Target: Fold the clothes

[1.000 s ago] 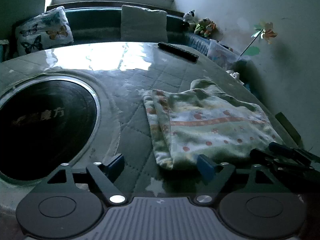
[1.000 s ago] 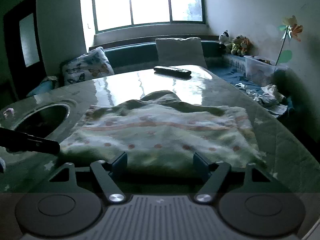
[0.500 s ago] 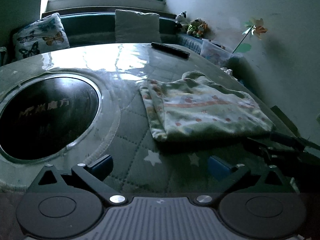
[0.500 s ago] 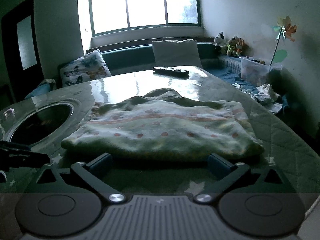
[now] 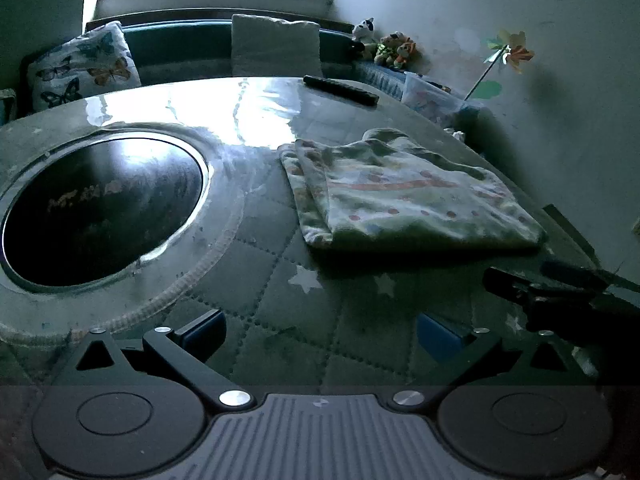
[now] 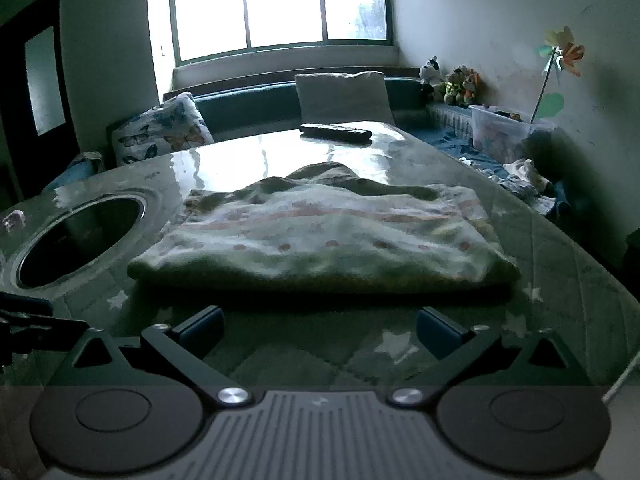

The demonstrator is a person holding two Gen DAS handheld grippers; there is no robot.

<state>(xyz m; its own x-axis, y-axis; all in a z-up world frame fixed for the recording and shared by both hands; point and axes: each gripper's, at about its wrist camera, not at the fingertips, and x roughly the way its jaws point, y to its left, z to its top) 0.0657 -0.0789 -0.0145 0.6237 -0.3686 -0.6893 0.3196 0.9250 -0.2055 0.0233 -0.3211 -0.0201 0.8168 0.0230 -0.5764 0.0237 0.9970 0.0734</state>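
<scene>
A pale garment with red dots and stripes (image 5: pixel 404 196) lies folded flat on the quilted table cover; in the right wrist view the garment (image 6: pixel 320 236) lies straight ahead. My left gripper (image 5: pixel 320 330) is open and empty, low over the table, short of and left of the garment. My right gripper (image 6: pixel 320 326) is open and empty, just short of the garment's near edge. The right gripper's fingers (image 5: pixel 560 288) show at the right edge of the left wrist view.
A round black glass inset (image 5: pixel 100 208) sits in the table at the left. A black remote (image 5: pixel 340 89) lies at the table's far edge. A bench with cushions (image 6: pixel 160 136) runs behind, and a clear bin (image 6: pixel 504 132) and loose clothes lie at the right.
Both grippers have opened wide and pulled back from the garment's near edge. The garment now lies free on the table.
</scene>
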